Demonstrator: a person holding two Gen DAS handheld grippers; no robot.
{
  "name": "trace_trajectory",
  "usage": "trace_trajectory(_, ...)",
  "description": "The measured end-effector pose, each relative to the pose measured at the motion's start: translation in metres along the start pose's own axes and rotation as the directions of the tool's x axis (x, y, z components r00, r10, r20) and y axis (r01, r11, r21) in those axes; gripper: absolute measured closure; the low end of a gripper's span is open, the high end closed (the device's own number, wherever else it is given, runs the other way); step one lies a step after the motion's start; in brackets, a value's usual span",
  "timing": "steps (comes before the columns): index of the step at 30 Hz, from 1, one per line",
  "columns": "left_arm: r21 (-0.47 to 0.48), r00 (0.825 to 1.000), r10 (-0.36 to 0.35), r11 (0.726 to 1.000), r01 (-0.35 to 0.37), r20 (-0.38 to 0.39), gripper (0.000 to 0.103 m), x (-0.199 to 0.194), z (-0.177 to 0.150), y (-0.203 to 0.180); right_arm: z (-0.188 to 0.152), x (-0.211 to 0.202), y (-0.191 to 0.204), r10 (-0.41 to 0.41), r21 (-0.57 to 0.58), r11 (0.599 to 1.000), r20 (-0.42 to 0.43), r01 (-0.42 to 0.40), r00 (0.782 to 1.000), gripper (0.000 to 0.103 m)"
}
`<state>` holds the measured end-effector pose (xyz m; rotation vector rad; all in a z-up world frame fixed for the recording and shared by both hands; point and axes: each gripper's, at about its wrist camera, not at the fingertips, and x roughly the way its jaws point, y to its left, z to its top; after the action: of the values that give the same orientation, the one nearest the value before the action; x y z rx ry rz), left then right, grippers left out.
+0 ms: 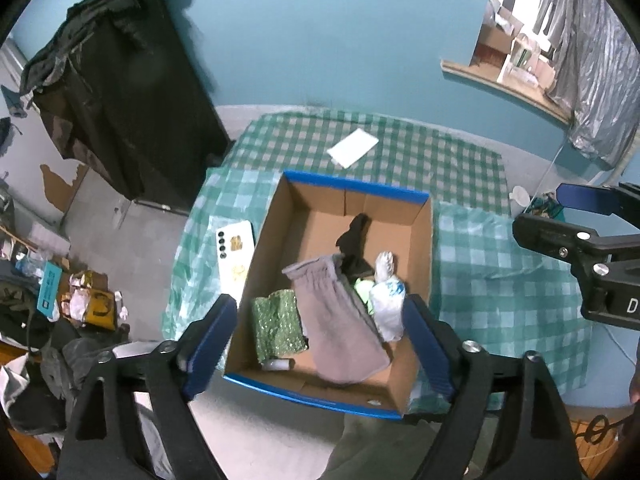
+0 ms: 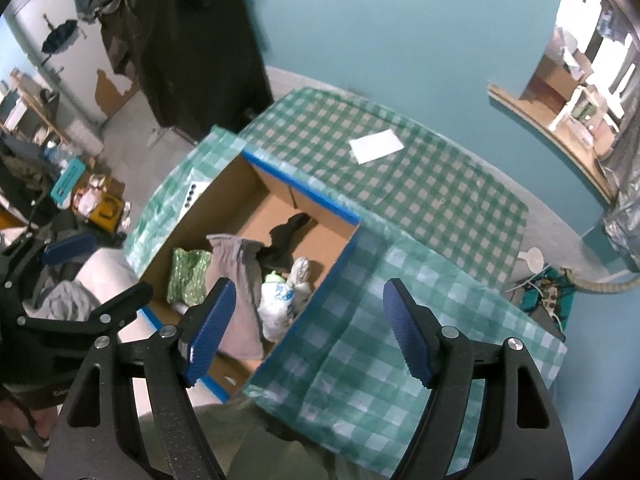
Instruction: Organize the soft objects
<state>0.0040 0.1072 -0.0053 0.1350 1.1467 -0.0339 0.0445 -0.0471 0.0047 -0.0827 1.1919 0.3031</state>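
A cardboard box (image 1: 272, 240) (image 2: 224, 188) with a blue rim sits on the green checked tablecloth. Inside lie a grey cloth (image 1: 340, 320) (image 2: 240, 280), a green sparkly cloth (image 1: 278, 320) (image 2: 186, 276), a dark garment (image 1: 354, 236) (image 2: 286, 236), a white plastic bag (image 1: 388, 304) (image 2: 276, 308) and a white sock-like piece (image 1: 385, 266) (image 2: 300, 274). My left gripper (image 1: 320, 356) hangs open above the box's near end, nothing between its blue pads. My right gripper (image 2: 308, 328) is open over the box's right wall and the cloth beside it; its fingers (image 1: 588, 200) also show at the left wrist view's right edge.
A white phone (image 1: 236, 256) lies on the tablecloth (image 1: 500, 292) left of the box, and a white card (image 1: 352, 148) (image 2: 376, 146) lies behind it. A dark draped cabinet (image 1: 128, 112) stands at the back left. Cluttered floor items (image 1: 88, 300) lie to the left.
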Motion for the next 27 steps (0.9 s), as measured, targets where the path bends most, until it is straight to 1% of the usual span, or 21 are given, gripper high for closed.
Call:
trace_trajectory(5,0.019,0.999,0.0,1.0,0.0,0.04,0.011,-0.019,0.001,-0.009,-0.004,-0.024,-0.004,-0.01,0.017,1.0,0.045,0.009,0.999,0.027)
trace_trajectory(10,0.005,0.997,-0.002,1.0,0.001,0.072,0.005,-0.033,0.004,-0.013,-0.01,-0.041,-0.009,-0.035,0.036,0.999,0.074,0.032,0.997,0.027)
trace_trajectory(14,0.008,0.996,0.027,1.0,-0.028,0.09,0.004,-0.038,0.005,-0.017,-0.016,-0.049,-0.014,-0.038,0.044,0.998,0.082,0.035,0.996,0.027)
trace_trajectory(22,0.014,0.996,0.03,0.999,-0.031,0.089,0.004,-0.044,0.003,-0.024,-0.021,-0.06,-0.025,-0.05,0.058,0.997,0.095,0.044,0.994,0.027)
trace_trajectory(27,0.006,0.997,0.021,1.0,-0.021,0.075,0.004,-0.047,0.002,-0.028,-0.024,-0.062,-0.029,-0.051,0.061,0.997,0.097,0.045,0.994,0.027)
